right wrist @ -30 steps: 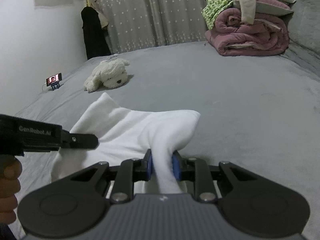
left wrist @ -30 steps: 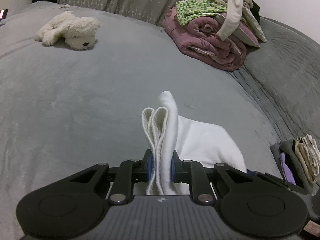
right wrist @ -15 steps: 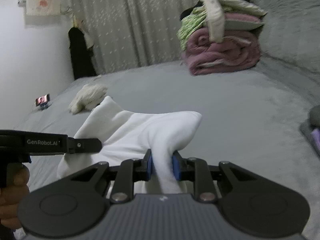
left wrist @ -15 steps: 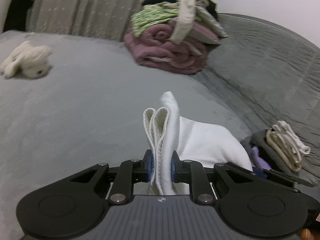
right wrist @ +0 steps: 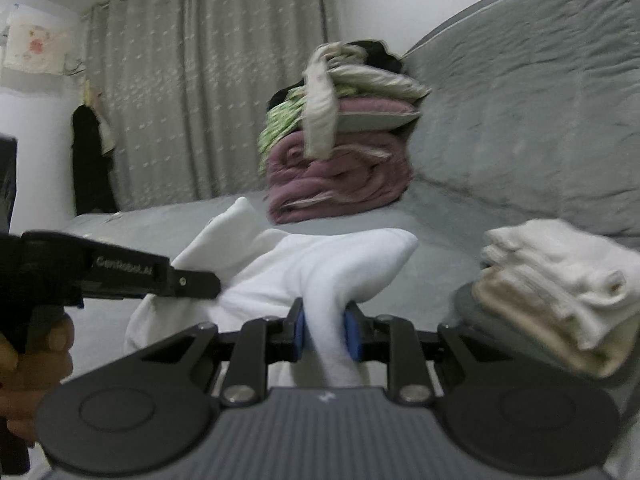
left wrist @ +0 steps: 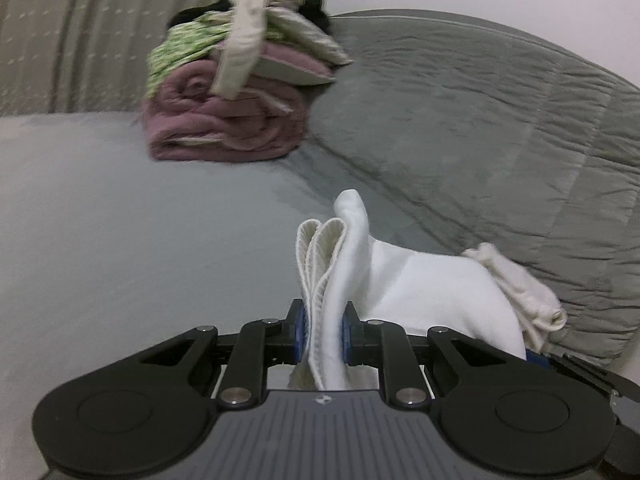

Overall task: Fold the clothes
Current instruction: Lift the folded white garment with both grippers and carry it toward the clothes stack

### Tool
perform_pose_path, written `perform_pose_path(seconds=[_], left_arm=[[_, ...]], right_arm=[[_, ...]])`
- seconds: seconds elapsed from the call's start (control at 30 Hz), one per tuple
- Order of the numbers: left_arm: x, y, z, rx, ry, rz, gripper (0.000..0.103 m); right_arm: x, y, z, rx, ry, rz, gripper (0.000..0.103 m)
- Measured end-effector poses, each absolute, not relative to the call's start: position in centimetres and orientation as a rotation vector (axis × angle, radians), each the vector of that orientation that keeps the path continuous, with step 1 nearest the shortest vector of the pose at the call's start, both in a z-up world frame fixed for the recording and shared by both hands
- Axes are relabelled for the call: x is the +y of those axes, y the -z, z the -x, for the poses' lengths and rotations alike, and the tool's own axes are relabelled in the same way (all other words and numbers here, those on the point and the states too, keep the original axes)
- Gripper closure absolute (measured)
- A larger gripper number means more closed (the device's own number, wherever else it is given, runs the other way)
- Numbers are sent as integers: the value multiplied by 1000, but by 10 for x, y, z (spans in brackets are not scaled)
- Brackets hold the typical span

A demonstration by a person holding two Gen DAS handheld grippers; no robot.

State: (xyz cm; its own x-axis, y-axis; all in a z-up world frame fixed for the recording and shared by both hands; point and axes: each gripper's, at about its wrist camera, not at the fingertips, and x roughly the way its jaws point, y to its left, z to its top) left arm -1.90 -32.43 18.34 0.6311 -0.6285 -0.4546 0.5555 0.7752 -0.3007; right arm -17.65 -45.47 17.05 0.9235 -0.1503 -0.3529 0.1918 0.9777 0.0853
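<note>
A folded white garment (left wrist: 420, 280) hangs in the air between both grippers, above the grey bed (left wrist: 120, 220). My left gripper (left wrist: 323, 330) is shut on its ribbed edge, which sticks up between the blue pads. My right gripper (right wrist: 324, 330) is shut on another bunched part of the same white garment (right wrist: 320, 264). In the right wrist view the left gripper's black body (right wrist: 120, 272) reaches in from the left, with a hand (right wrist: 36, 356) on its handle. A stack of folded cream and white clothes (right wrist: 560, 292) lies to the right, near the garment.
A pile of rolled mauve blanket and loose clothes (left wrist: 232, 92) sits at the back of the bed, also in the right wrist view (right wrist: 340, 144). A grey quilted headboard (left wrist: 500, 120) rises on the right. Curtains (right wrist: 200, 100) hang behind the bed.
Both grippers have carried the white garment to the right and upward. The plush toy has left both views, and the folded stack now shows close on the right.
</note>
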Motion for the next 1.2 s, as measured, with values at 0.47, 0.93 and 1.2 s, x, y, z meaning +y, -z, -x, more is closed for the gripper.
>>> perform_pose_path(seconds=[0.47,0.93,1.2], left_arm=[[-408,-227,28,510,704,20,87],[-461,-266,29,441,703,-100,87],[-502,-279,23,413,754,-135,87]], right_arm=[[-524,-197,184,247,276,-143,83],[-585,-226,171,231,294,-262,83],[-621,-237,173,217,319,-345,83]])
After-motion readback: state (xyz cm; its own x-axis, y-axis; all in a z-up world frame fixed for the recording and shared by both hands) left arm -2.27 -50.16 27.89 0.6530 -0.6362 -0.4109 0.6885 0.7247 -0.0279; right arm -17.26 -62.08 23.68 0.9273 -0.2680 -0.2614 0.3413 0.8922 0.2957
